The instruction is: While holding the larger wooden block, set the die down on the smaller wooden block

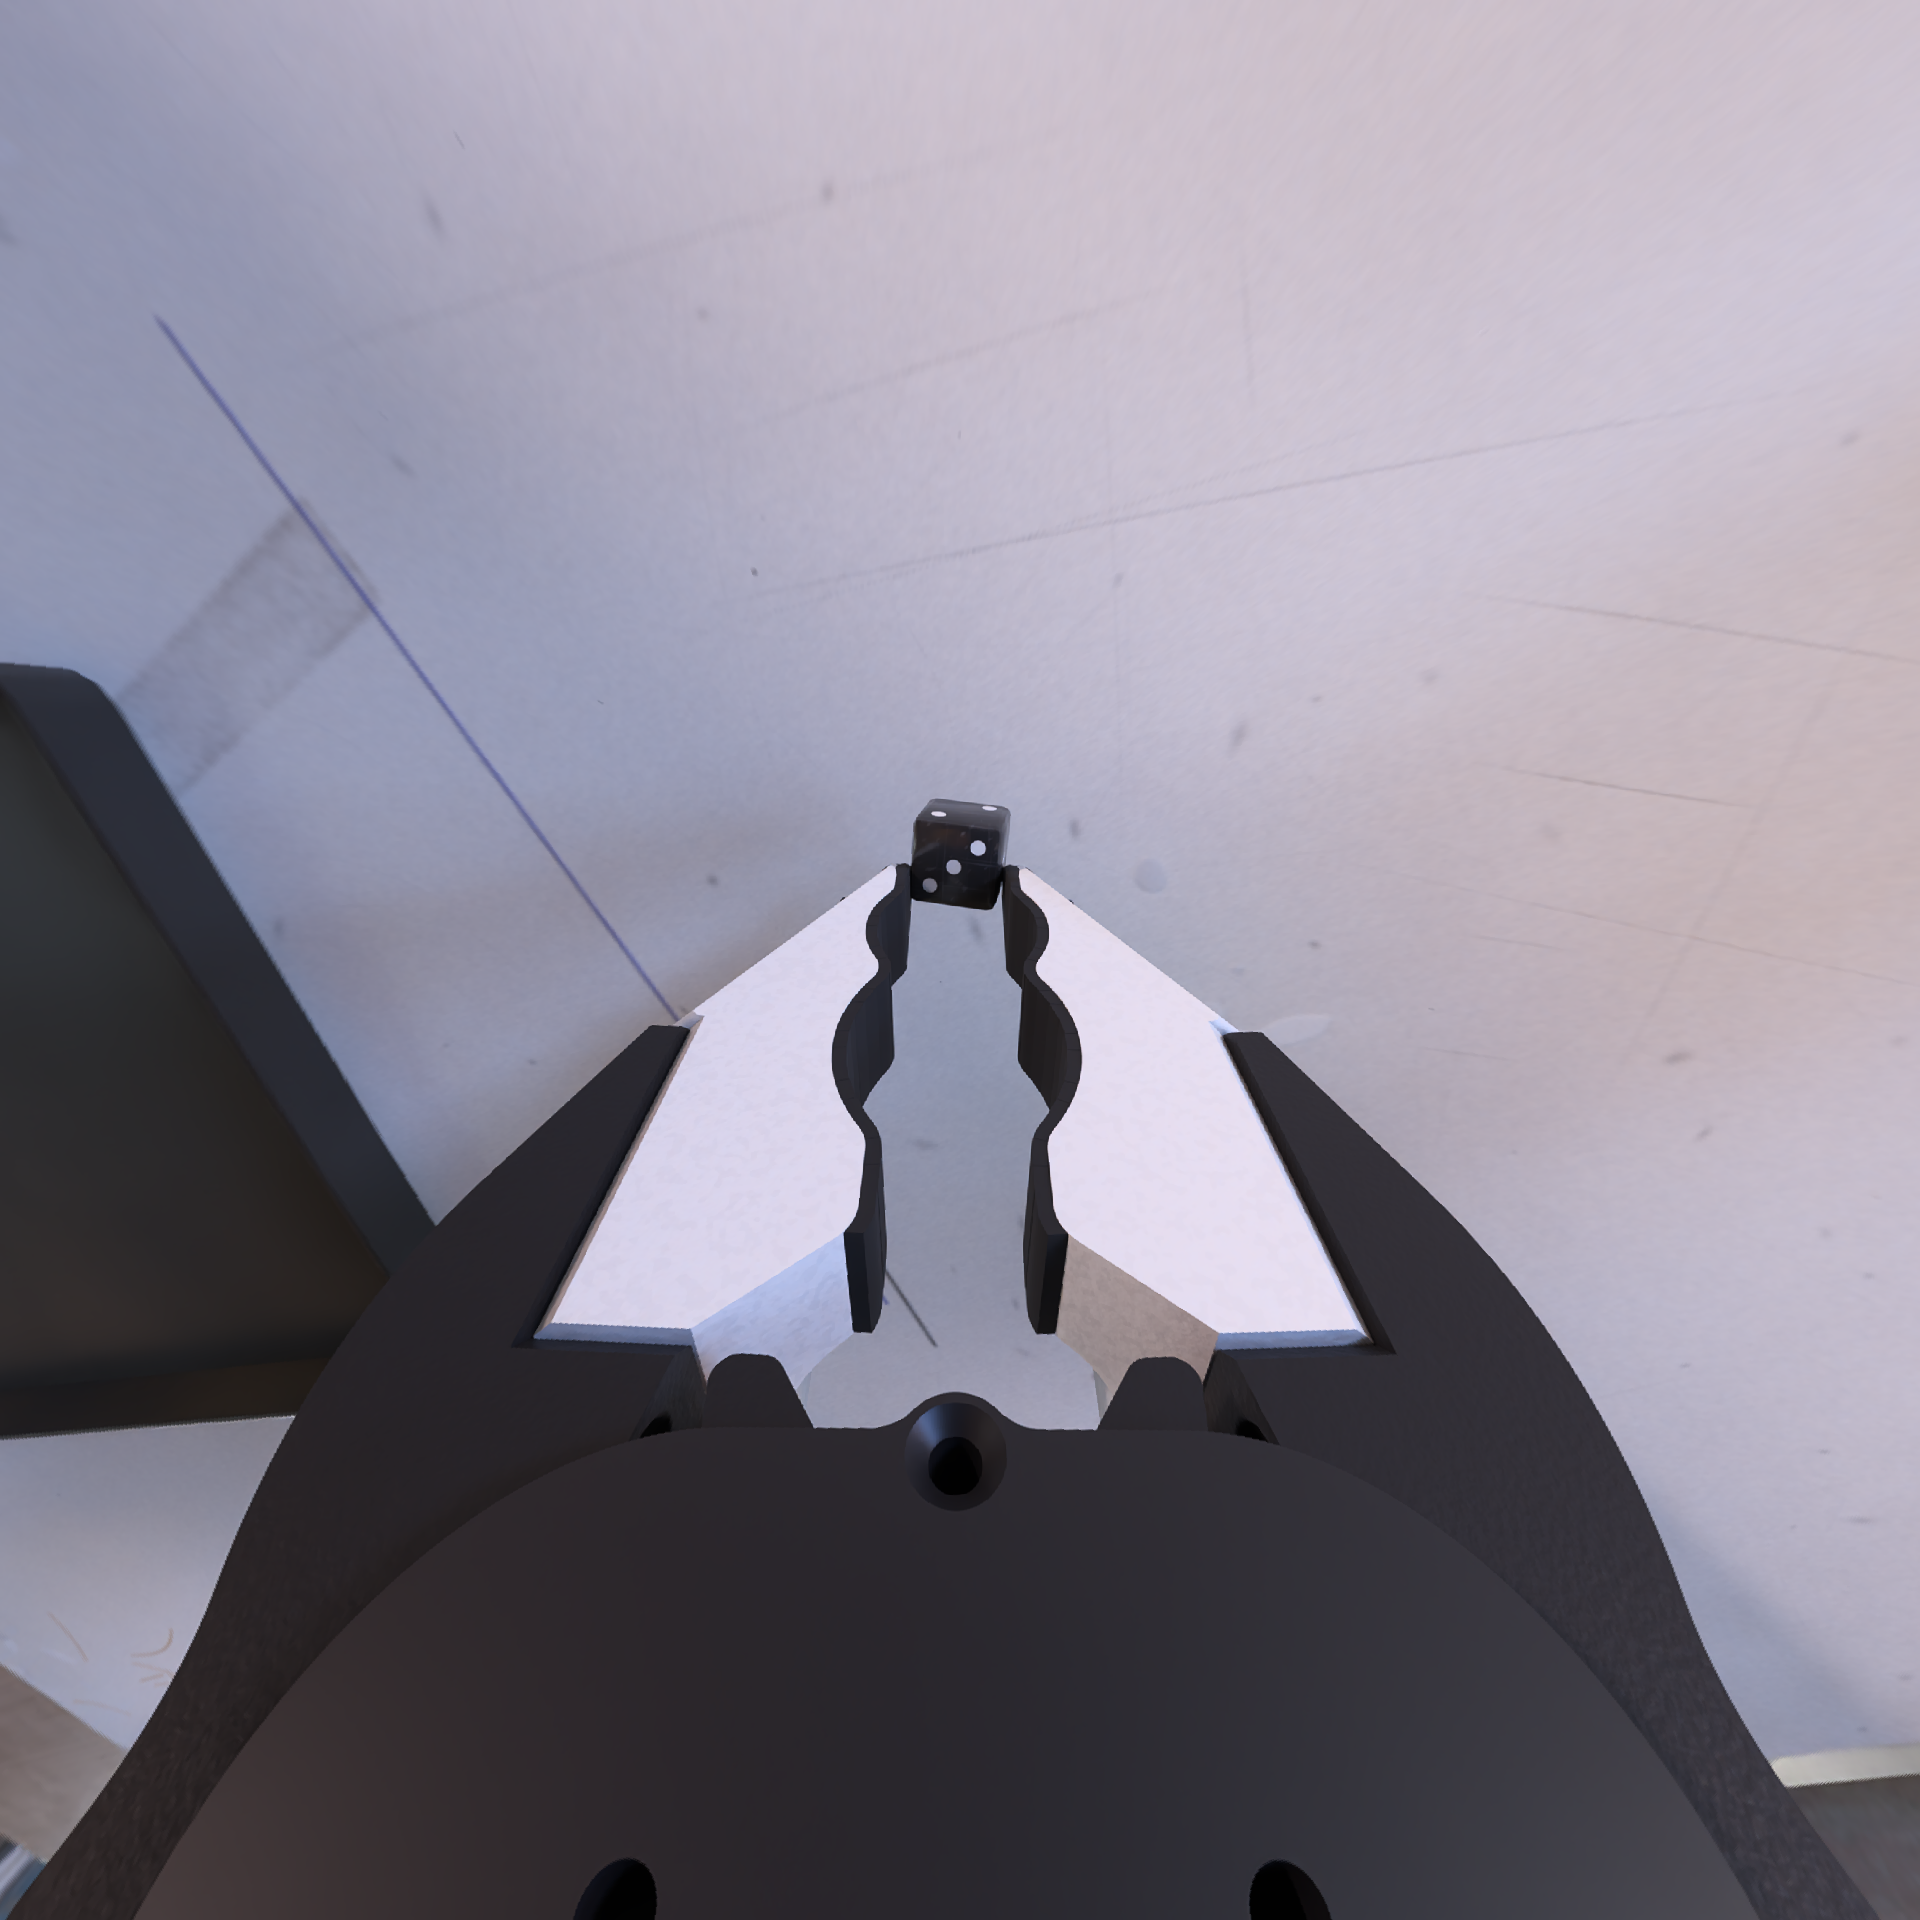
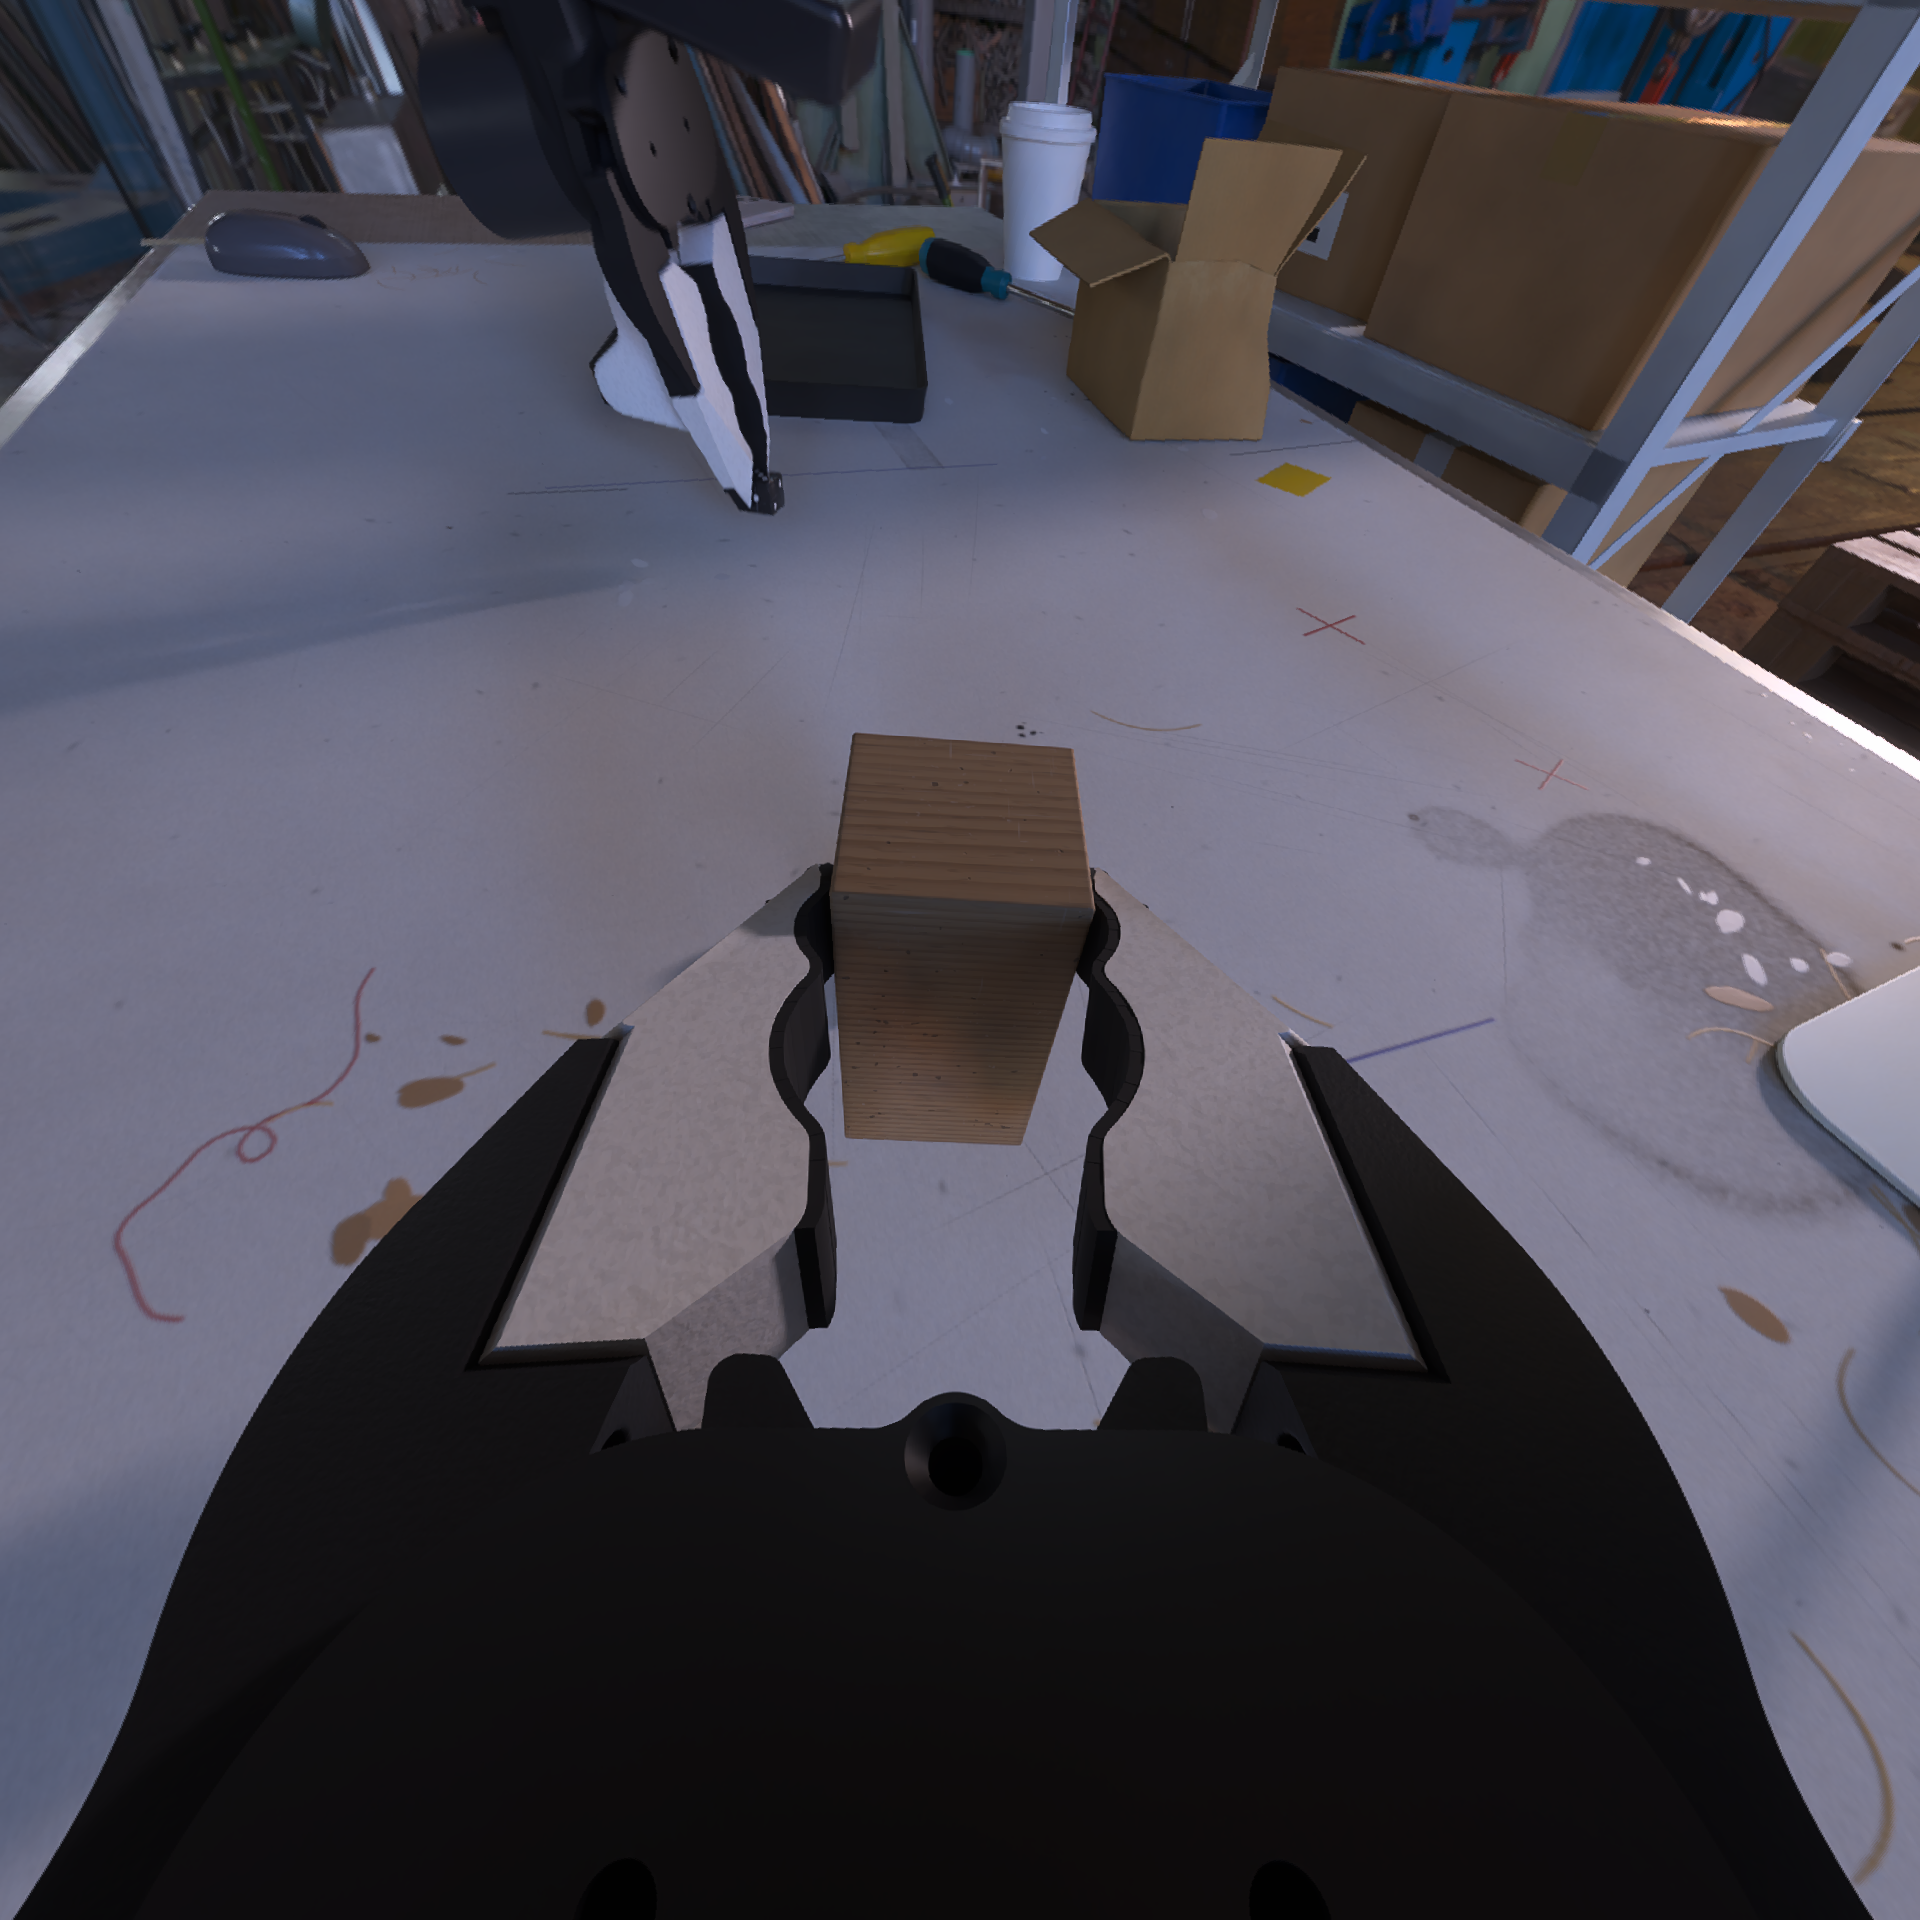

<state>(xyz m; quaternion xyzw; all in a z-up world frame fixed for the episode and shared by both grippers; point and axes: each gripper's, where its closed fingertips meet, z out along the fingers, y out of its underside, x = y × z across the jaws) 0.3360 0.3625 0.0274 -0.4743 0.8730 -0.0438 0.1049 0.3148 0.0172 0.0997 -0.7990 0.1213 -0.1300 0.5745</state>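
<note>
Left gripper (image 1: 957, 883) closed on the black die (image 1: 958, 854), pinched at the very fingertips and held close above the pale worktop (image 1: 1351, 520); most of the die stands proud of the tips, a three-pip face turned toward the camera. Being a cube, the die has no long axis. In the right wrist view the left gripper (image 2: 764, 497) appears near the far edge of the worktop (image 2: 416, 727), just in front of a dark tray (image 2: 842, 343), tips pointing steeply down.

Right gripper (image 2: 961, 914) closed on the larger wooden block (image 2: 961, 914), lifted clear of the worktop. The block's long axis runs along the fingers, its far end projecting past the tips toward the far edge.

The smaller wooden block shows in neither view. Judged step: both objects are held and the die's carry is yet to come. The next move calls for finding the smaller block, bringing the die level over its top face, lowering, then releasing, while the right grip remains firm.
</note>
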